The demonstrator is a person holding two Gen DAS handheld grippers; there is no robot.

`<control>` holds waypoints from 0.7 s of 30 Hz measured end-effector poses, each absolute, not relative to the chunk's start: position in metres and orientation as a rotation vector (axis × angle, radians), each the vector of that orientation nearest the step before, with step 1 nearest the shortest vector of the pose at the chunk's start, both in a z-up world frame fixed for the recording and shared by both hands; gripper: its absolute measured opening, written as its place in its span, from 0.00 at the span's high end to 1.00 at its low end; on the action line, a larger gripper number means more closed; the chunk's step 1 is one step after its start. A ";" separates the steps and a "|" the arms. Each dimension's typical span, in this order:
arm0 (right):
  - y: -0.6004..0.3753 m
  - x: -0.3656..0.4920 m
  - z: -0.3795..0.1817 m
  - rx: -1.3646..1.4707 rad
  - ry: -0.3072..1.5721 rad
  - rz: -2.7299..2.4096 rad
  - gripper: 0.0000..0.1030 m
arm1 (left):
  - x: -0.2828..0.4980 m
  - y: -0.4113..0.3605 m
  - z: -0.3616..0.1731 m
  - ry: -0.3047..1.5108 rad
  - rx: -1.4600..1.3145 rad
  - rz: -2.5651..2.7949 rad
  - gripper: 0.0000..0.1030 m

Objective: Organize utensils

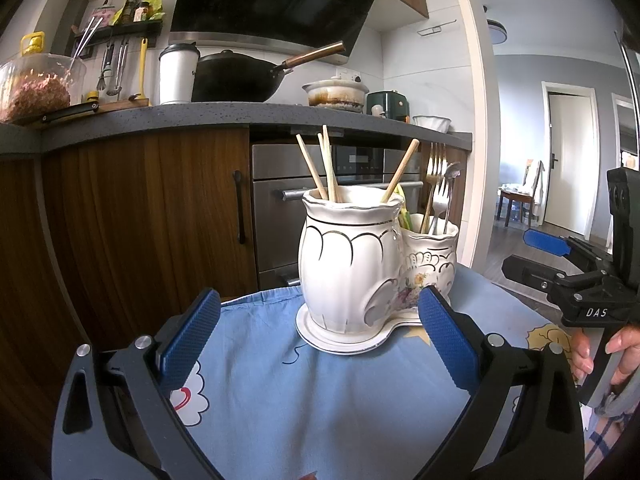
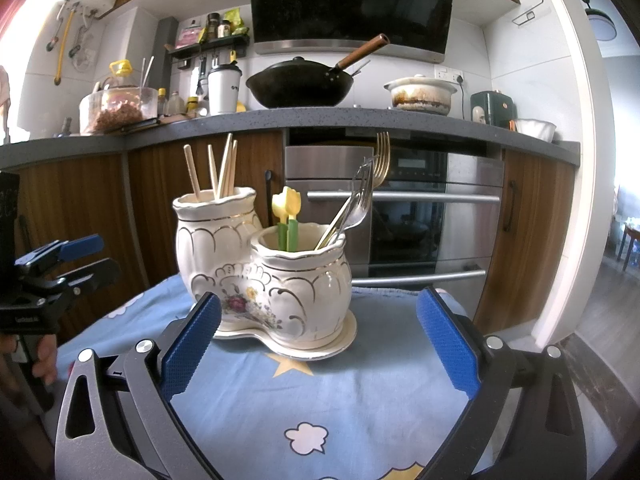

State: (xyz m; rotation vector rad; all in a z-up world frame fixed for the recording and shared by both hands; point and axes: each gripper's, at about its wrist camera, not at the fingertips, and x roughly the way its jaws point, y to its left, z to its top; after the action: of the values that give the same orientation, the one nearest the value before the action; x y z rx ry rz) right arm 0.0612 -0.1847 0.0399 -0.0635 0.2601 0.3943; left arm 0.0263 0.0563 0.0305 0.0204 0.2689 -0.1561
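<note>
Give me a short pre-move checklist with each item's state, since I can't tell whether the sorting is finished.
1. Left gripper jaws open and empty: ok.
2. Right gripper jaws open and empty: ok.
3. Chopsticks all in the taller pot: ok.
4. Forks in the shorter pot: ok.
5. No loose utensil on the blue cloth: ok where visible.
6. Near edge of cloth: cannot tell.

Your bench [image 2: 320, 400] wears a blue cartoon-print cloth [image 1: 320, 408]. On the cloth you have a white ceramic utensil holder [image 2: 264, 280].
</note>
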 end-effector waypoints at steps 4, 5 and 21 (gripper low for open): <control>-0.185 0.061 0.040 -0.063 0.260 0.394 0.05 | 0.027 0.057 0.030 0.270 0.017 -0.156 0.05; -0.185 0.061 0.040 -0.064 0.260 0.394 0.05 | 0.027 0.057 0.030 0.270 0.016 -0.155 0.05; -0.185 0.062 0.041 -0.063 0.262 0.394 0.05 | 0.028 0.057 0.030 0.273 0.018 -0.157 0.05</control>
State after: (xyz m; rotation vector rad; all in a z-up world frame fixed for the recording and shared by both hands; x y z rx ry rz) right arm 0.0615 -0.1850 0.0406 -0.0634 0.2616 0.3943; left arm 0.0281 0.0567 0.0298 0.0179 0.2733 -0.1573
